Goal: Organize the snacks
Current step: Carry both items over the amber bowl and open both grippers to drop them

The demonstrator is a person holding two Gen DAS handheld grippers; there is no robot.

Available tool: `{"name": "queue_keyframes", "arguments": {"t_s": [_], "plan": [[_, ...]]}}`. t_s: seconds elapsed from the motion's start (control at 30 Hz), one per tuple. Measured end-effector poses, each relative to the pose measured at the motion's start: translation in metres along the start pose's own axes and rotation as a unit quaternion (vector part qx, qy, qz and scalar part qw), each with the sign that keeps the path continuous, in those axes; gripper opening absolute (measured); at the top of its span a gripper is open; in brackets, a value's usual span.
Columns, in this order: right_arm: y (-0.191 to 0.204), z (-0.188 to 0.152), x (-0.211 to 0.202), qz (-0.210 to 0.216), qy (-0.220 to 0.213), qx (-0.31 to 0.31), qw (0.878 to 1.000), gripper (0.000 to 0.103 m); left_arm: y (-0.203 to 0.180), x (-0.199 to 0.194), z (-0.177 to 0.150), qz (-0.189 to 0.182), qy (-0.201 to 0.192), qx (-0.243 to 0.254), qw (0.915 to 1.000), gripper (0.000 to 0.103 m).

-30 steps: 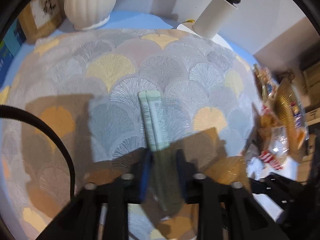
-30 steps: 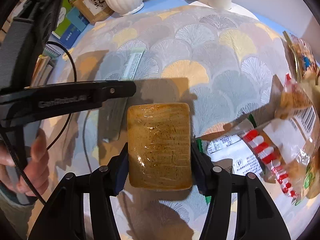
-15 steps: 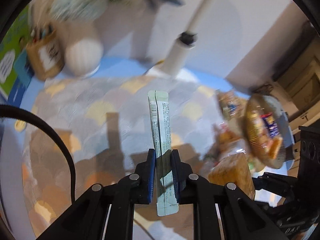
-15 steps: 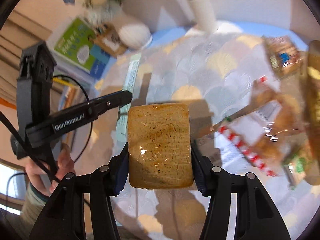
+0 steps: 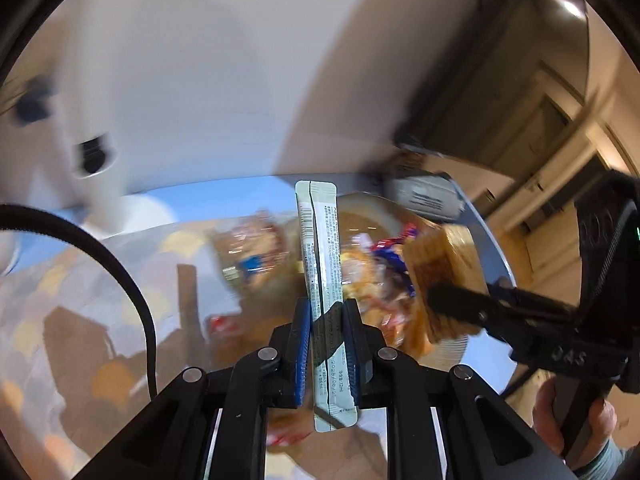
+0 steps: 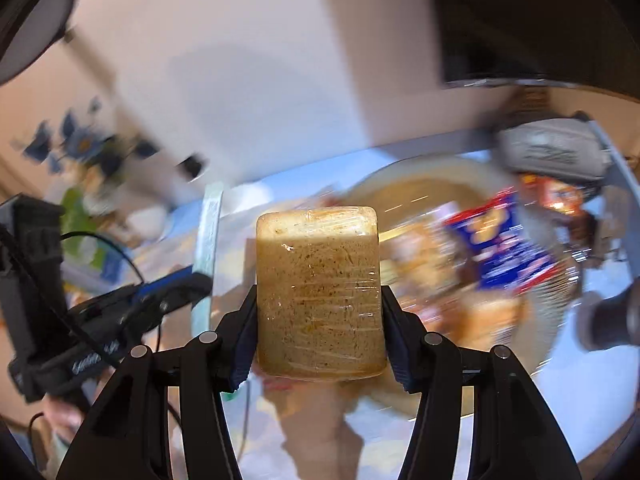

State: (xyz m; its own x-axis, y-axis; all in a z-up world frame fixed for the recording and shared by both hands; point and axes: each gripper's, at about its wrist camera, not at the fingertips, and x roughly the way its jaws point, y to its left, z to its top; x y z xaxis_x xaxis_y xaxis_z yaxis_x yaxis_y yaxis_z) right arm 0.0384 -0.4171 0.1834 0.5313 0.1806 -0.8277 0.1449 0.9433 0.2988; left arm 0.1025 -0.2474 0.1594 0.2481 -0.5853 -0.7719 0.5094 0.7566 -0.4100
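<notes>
The left gripper (image 5: 326,334) pinches a thin, bendy sachet (image 5: 320,240) low down, over the bowl (image 5: 486,248). The right gripper (image 6: 320,336) squeezes a wrapped cake (image 6: 318,292) by its sides, just beside the bowl. The cake looks soft, the wrap slippery.

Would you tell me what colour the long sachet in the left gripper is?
Pale green and white sachet, clearest in the left wrist view.

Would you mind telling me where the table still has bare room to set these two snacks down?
Bare room shows on the patterned cloth, left of the snack pile and toward the white roll, and on the near table edge below the plate. The round plate is crowded with packets, the blue packet among them. Blur hides finer gaps.
</notes>
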Motion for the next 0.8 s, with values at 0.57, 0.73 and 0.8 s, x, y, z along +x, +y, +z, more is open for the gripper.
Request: {"name": "queue_keyframes", "arguments": {"t_s": [0.57, 0.73, 0.8], "plan": [[-0.075, 0.023, 0.003, -0.024, -0.006, 0.058, 0.998, 0.058, -0.008, 0.039, 0.017, -0.016, 0.017, -0.024, 0.9995, 0.055], [-0.066, 0.014, 0.006, -0.012, 0.004, 0.062, 0.998, 0.058, 0.029, 0.005, 0.001, 0.008, -0.003, -0.049, 0.9988, 0.055], [-0.057, 0.01, 0.006, -0.007, 0.005, 0.056, 0.998, 0.058, 0.046, -0.01, -0.004, 0.015, -0.013, -0.063, 0.9978, 0.055]]}}
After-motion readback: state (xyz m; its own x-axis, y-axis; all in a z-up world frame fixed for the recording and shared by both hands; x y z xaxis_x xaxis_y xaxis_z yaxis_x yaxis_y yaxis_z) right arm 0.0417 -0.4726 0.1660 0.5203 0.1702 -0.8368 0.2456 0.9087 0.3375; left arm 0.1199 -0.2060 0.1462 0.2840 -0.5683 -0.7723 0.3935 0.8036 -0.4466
